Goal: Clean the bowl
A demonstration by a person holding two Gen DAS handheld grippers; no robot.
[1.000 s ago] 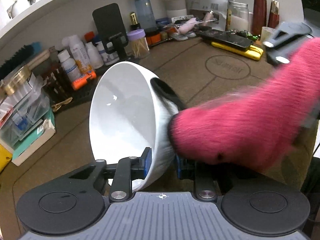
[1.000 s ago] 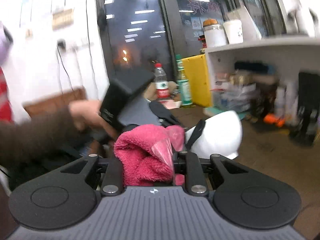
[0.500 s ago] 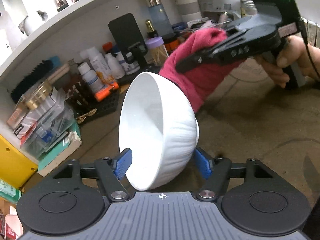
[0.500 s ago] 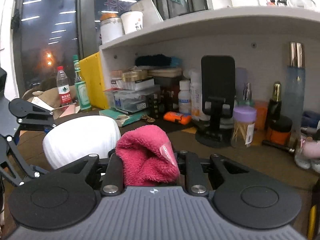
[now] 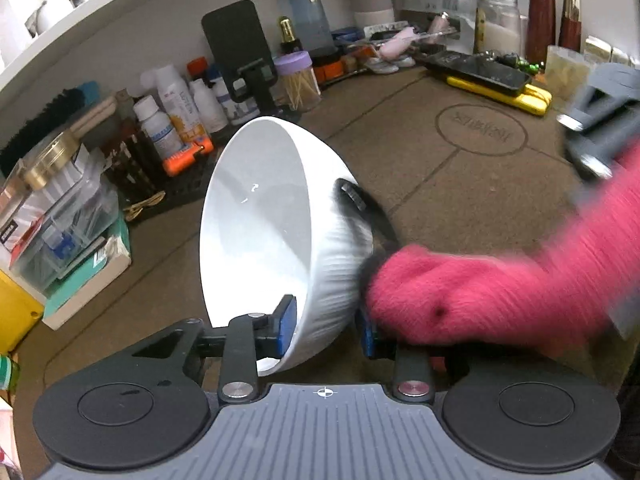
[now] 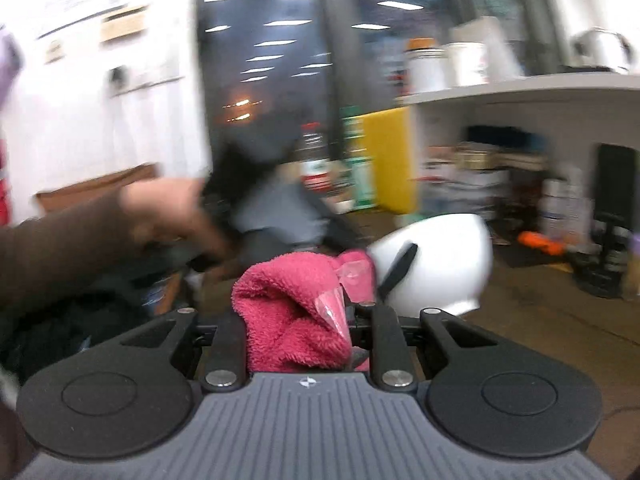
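My left claw (image 5: 326,324) pinches the white bowl (image 5: 272,232) by its rim, tipped on its side above the desk (image 5: 460,200). It looks hard, smooth and breakable, so I grip gently. My right claw (image 6: 308,320) squeezes the soft pink cloth (image 6: 292,312) against its ribbed outside.

A brown desk mat (image 5: 460,208) stamped with a circle logo (image 5: 481,130) is seen. Along the back wall a black phone stand (image 5: 244,60), purple-lidded toothpick jar (image 5: 298,80), white bottles (image 5: 176,104), an orange object (image 5: 188,158) and a dark tray on something yellow (image 5: 502,90) are lined up. A yellow box (image 6: 386,164) and what may be a drink bottle (image 6: 316,156), blurred, are seen beyond.
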